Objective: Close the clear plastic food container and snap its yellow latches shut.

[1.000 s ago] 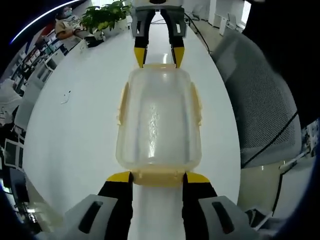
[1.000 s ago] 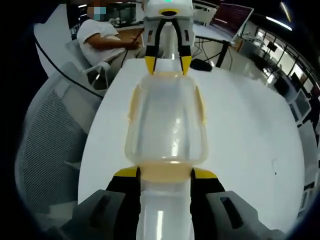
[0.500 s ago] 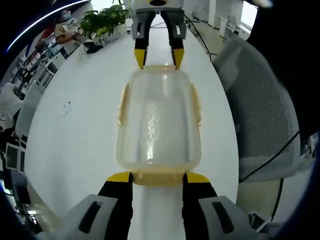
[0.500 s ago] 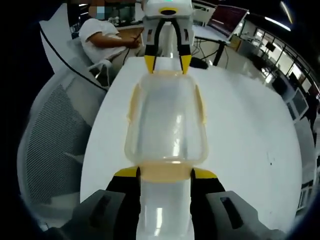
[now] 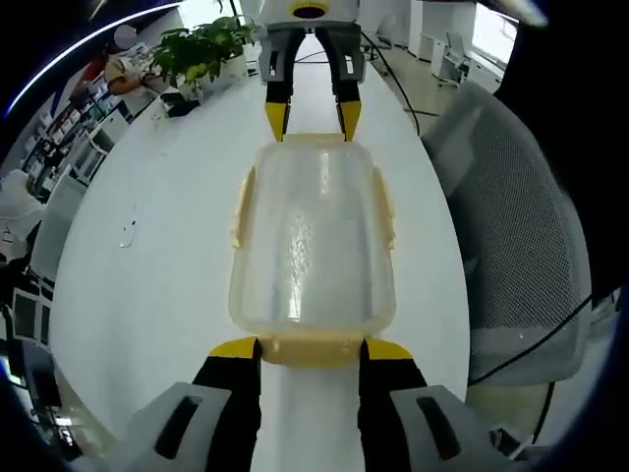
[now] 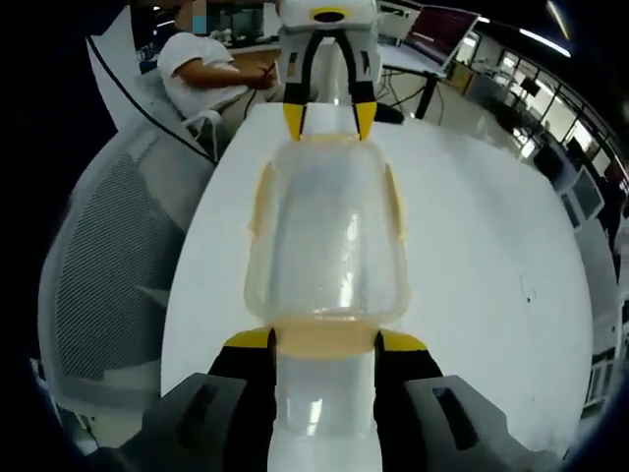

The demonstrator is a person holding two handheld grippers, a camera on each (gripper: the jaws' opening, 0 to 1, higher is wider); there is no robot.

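Observation:
A clear plastic food container (image 5: 313, 236) with its lid on is held over the white table (image 5: 147, 256) between my two grippers. Pale yellow latches show on its long sides (image 5: 239, 211) and at its ends. In the left gripper view my left gripper (image 5: 313, 347) is shut on the near end latch (image 5: 313, 351), and my right gripper (image 5: 313, 124) holds the far end. The right gripper view shows the same container (image 6: 327, 236) from the other end: my right gripper (image 6: 326, 342) is shut on the near latch (image 6: 324, 339), my left gripper (image 6: 329, 120) at the far end.
A grey mesh office chair (image 5: 511, 226) stands at the table's edge, also seen as chair (image 6: 103, 256). A potted plant (image 5: 201, 44) sits at the table's far end. A seated person (image 6: 211, 64) and monitors (image 6: 447, 25) are behind.
The background has slid a little in both views, so both hands have shifted together. The container stays held the same way between the two grippers.

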